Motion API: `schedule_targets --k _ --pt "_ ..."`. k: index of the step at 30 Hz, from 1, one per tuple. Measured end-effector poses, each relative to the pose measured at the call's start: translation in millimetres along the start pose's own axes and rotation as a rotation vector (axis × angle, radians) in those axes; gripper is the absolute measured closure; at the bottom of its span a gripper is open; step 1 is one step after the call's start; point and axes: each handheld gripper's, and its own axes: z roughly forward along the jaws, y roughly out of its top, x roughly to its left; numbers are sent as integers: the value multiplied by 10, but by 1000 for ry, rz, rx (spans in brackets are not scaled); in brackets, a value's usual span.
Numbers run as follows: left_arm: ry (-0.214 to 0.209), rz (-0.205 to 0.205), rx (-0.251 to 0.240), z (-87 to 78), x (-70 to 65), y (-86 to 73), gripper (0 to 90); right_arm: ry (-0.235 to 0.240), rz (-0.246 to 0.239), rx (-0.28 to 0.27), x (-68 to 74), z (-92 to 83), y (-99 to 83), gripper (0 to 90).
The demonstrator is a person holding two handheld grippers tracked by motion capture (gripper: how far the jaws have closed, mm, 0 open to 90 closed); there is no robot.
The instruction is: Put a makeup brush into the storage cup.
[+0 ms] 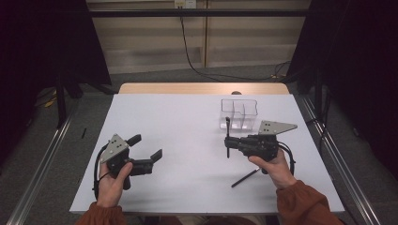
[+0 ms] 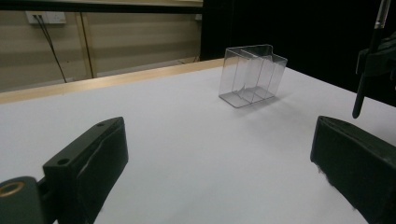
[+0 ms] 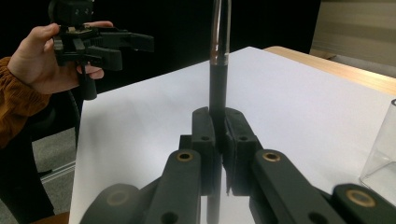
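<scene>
Right gripper clamps pen beside clear box.

White table, clear organizer, black pen

No readable text, label, brand name, number or sign appears anywhere in these views. The surfaces in sight are plain and unmarked, and nothing printed or written can be made out on any of them.
</scene>
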Motion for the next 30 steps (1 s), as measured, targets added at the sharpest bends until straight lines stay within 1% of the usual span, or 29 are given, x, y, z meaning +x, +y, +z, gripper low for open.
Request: schedule_targets --k 1,2,4,5,6,7,8,9,12,14,17,19,20,21,23,27,28,29,30 --pt "-6 -1 -2 -25 11 -13 40 -2 0 -2 -3 1 2 841" --pt "-1 4 2 -61 25 -28 40 -5 3 -2 -5 1 6 841" --pt "19 12 -1 -112 43 -49 39 -10 4 -5 -16 4 13 841" --pt "18 -3 -14 -144 58 -63 39 -14 6 -2 -22 1 17 841" --pt "20 -2 -17 -158 60 -71 37 -16 8 -7 -33 1 19 841" --pt "34 11 -13 -179 57 -81 35 -18 9 -6 -38 1 20 841" --pt "42 15 -13 -205 59 -98 28 -25 11 -6 -46 -1 21 841" --pt "37 3 -20 -215 58 -115 23 -28 15 -9 -59 -7 26 841" --pt "45 13 -30 -269 78 -160 21 -43 16 -18 -85 -27 58 841" --pt "52 -1 -32 -302 104 -165 24 -54 19 -31 -113 -36 93 841" --pt "65 2 -44 -342 121 -174 24 -69 22 -46 -148 -42 149 841" --pt "70 -2 -39 -362 121 -185 23 -75 22 -50 -175 -35 185 841" --pt "66 -2 -41 -374 123 -194 23 -78 24 -54 -185 -32 196 841" --pt "64 -10 -42 -378 118 -202 23 -82 24 -59 -202 -25 213 841" --pt "66 3 -35 -387 118 -211 23 -88 22 -65 -230 -19 239 841" --pt "59 11 -22 -406 85 -208 23 -106 26 -77 -302 -25 304 841" --pt "54 6 -23 -412 71 -208 23 -109 28 -78 -313 -27 318 841" --pt "47 13 -21 -416 57 -210 23 -113 27 -81 -330 -32 336 841" --pt "52 20 -22 -416 51 -213 23 -118 25 -84 -350 -34 359 841"
